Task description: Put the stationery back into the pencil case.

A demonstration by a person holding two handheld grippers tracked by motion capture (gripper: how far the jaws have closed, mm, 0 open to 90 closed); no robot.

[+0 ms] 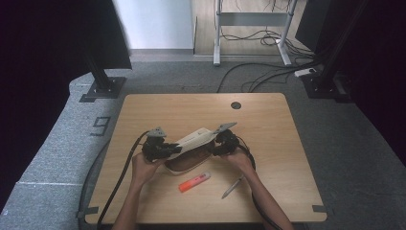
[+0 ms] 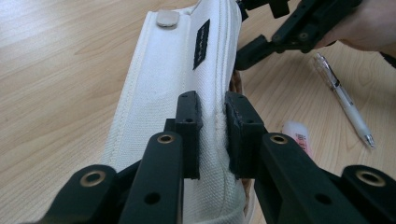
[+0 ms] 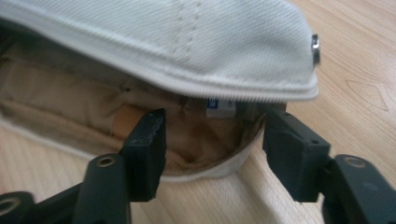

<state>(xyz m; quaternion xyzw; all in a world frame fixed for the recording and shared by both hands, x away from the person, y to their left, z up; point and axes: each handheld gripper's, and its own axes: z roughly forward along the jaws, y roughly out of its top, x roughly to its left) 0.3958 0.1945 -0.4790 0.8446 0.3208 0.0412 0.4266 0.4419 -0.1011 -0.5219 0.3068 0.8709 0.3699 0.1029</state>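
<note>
The left gripper (image 2: 212, 135) clamps its jaws on the lifted flap edge of a white canvas pouch (image 1: 191, 148) at mid-table (image 1: 158, 108), with bare wood all around. The right gripper (image 3: 212, 154) stands jaws apart at the tan-lined mouth. An orange marker (image 1: 194, 182) and pen (image 1: 232, 187) lie nearer.

Light wooden table (image 1: 287, 158) with a round cable hole (image 1: 235, 105), sitting on grey carpet (image 1: 349, 143). Black curtains (image 1: 38, 57) down both sides, white metal frame legs (image 1: 217, 33) and loose cables (image 1: 268, 38) behind.
</note>
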